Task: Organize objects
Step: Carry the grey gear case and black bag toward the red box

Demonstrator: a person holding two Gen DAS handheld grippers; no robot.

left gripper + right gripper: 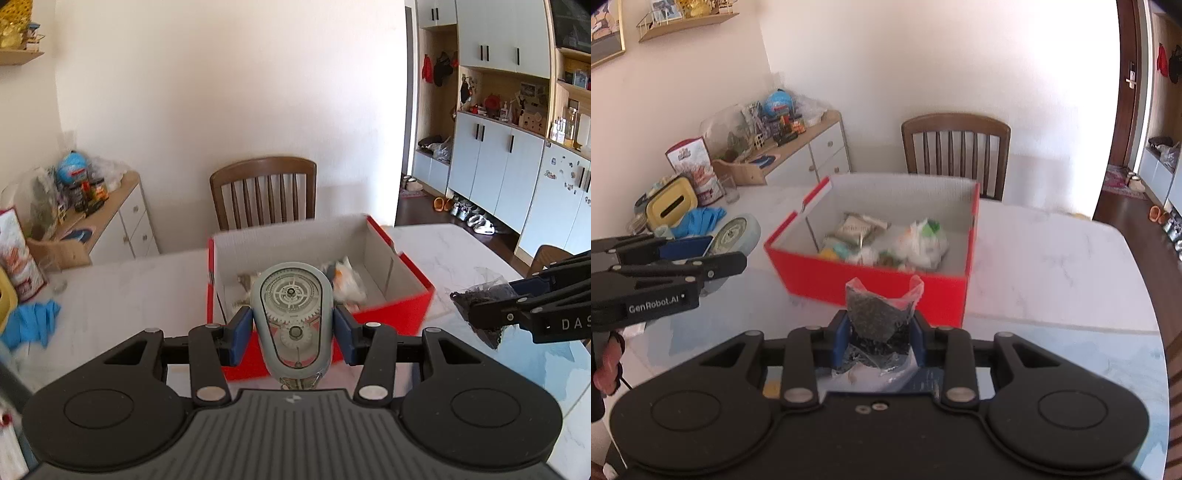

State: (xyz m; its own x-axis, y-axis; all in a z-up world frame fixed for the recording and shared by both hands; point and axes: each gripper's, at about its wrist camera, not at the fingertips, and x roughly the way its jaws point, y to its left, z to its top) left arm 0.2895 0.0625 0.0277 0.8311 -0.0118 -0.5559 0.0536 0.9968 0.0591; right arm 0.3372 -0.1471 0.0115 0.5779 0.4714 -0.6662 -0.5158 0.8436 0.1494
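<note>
Left gripper (293, 332) pinching the pale blue correction-tape dispenser (292, 325) by its flanks, right gripper (878, 332) clamped on a clear bag of dark bits (879, 317), both held up off the marble table (1052, 258) just short of the red box (871, 280). Best play, I'd say: carry each well over the near wall, lower among the packets (916, 243), then release, one at a time so they don't collide.

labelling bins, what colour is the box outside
Red box, white inside; clearest in the right wrist view.
</note>
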